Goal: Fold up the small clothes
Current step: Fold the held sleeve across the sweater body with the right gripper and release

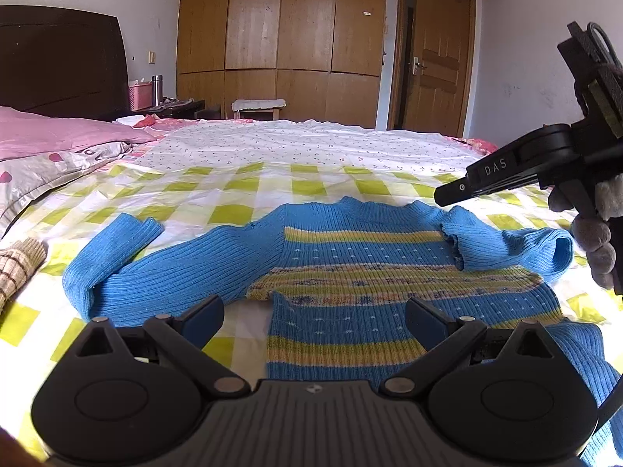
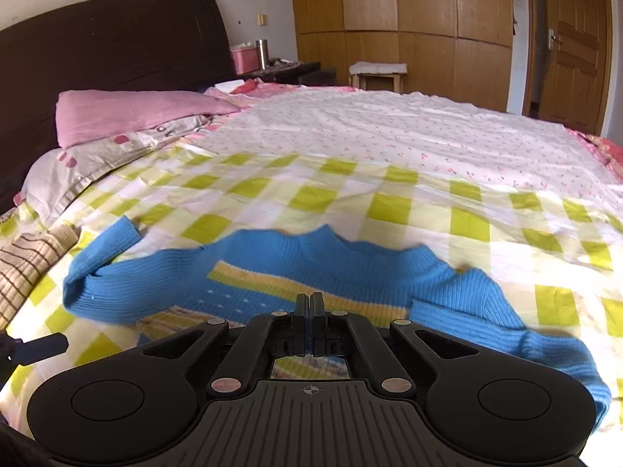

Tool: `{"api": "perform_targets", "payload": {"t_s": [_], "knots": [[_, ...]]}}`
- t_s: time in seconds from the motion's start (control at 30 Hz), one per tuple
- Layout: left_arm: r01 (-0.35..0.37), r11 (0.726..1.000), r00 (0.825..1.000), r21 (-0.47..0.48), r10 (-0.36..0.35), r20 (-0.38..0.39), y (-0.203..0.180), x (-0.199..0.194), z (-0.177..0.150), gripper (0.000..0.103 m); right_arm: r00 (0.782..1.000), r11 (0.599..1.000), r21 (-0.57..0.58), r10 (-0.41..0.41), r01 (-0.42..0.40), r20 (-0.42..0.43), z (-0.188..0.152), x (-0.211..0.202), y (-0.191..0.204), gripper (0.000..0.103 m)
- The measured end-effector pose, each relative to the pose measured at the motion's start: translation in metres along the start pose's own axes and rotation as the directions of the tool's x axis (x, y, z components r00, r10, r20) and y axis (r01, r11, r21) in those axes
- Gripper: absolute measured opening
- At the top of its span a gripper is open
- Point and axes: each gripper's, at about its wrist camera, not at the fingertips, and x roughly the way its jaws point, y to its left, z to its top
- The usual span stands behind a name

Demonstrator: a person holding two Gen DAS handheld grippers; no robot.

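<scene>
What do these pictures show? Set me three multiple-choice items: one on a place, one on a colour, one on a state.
1. Where does the sweater lie?
A. on the pink pillow
B. on the wooden stool
C. on the green-checked sheet

2. What is the sweater's main colour?
A. red
B. blue
C. grey

3. How is the left gripper?
A. open
B. shut on a sleeve
C. shut on the collar

Key:
1 C, the sweater is spread flat on the checked sheet, away from the pillow.
2 B, the sleeves, collar and most of the body are blue, with yellow-green bands across the front.
3 A, its two fingers stand wide apart over the hem with nothing between them.
</scene>
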Motion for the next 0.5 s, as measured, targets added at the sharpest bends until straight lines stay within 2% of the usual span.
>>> {"api": "perform_targets", "payload": {"t_s": [0.1,0.17,0.27,0.33,0.4,0.5], "knots": [[-0.012,1.0,1.0,0.006,0.012,0.017,0.003,-0.003,0.001,0.103,1.0,0.997,-0.071,-0.023,0.024,0.012,0.003,-0.004,0.002,0.0],[-0.001,1.0,1.0,-0.005,0.001,0.015,0.004,-0.003,0.002,0.103,0.998,0.991,-0.12,-0.064,0.064,0.002,-0.003,-0.004,-0.005,0.008],[0.003,1.0,1.0,0.004,-0.003,0.014,0.003,-0.001,0.001,0.103,0.99,0.967,-0.231,-0.125,0.108,-0.06,-0.025,0.003,-0.012,0.012],[0.002,1.0,1.0,0.014,-0.002,0.013,0.002,0.0,0.0,0.103,0.985,0.954,-0.276,-0.149,0.119,-0.091,-0.038,0.011,-0.015,0.019],[0.0,1.0,1.0,0.018,0.0,0.01,0.001,0.001,-0.001,0.103,0.978,0.938,-0.314,-0.185,0.146,-0.097,-0.049,0.019,-0.018,0.024],[-0.005,1.0,1.0,0.017,0.005,0.006,0.001,0.003,-0.001,0.103,0.97,0.921,-0.356,-0.212,0.158,-0.119,-0.06,0.034,-0.024,0.026]]}}
